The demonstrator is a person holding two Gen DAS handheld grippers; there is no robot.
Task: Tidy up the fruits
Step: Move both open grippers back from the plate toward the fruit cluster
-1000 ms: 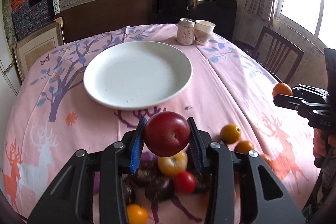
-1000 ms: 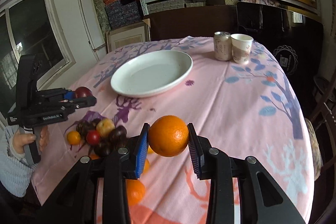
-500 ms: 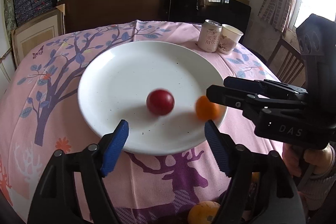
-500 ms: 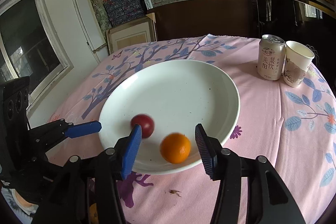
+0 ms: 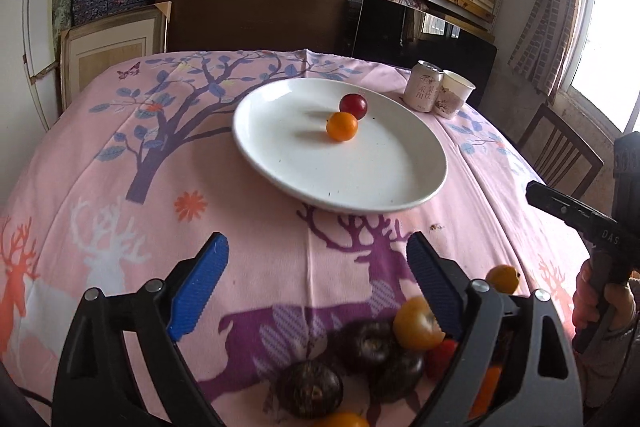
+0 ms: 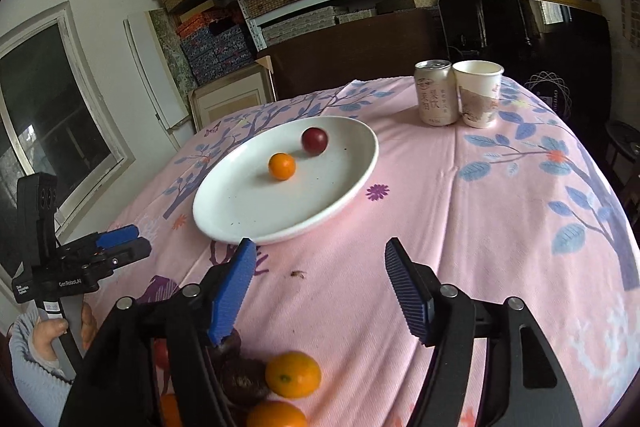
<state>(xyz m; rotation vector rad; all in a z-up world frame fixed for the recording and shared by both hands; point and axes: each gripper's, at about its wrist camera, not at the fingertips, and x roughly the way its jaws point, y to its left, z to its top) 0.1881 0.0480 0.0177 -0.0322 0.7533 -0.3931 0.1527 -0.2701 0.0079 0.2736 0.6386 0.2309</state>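
Both grippers stand open and empty, their jaws having just been opening, with nothing between the blue pads. The left gripper fills the bottom of the left wrist view, and the right gripper the bottom of the right wrist view.

A red plum and a small orange lie loose on the white plate at the centre of the frame, just beside each other toward the plate's upper part. The remaining fruit sits in a heap at the lower right of the left wrist view: dark plums, a yellow-orange fruit, a small red one partly hidden behind the gripper finger, and another small orange a little apart.

The chief risk, as I judge it, is rolling. The plate is shallow and both fruits are round, so a knock from a newly dropped piece could send one over the rim onto the pink tablecloth. The heap is tightly packed, so closing on one piece may nudge its neighbours toward the table edge. Soft dark plums may bruise under the ribbed pads. A drinks can and paper cup stand just beyond the plate at upper right, and a long reach could tip them.
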